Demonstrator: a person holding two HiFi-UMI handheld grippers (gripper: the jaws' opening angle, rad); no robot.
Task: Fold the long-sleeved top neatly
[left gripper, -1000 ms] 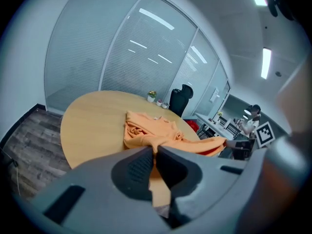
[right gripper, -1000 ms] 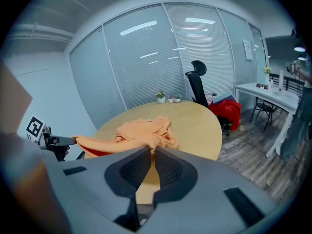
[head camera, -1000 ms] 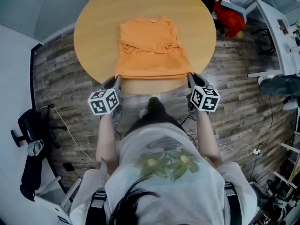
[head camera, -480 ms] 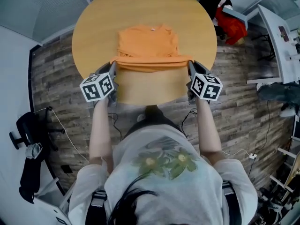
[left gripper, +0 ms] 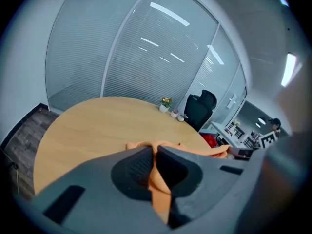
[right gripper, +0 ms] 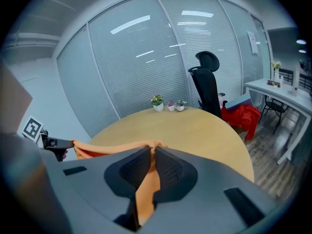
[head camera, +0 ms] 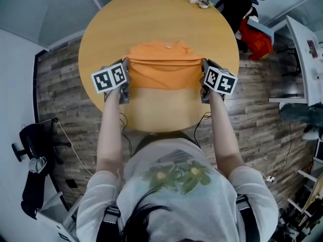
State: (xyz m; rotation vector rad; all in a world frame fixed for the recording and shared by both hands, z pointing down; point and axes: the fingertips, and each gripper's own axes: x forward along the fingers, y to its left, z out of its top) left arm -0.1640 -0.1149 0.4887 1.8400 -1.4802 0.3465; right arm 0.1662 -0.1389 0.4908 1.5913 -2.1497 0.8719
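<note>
While left claw (head camera: 126,66) and right claw (head camera: 204,64) clamp its edge, the orange top (head camera: 162,72) lies doubled.

You have no legible text, label, brand or number in any view. The square markers (head camera: 109,78) show black-and-white patterns only.

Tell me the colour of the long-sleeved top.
The long-sleeved top is plain orange; the head view shows it best.
</note>
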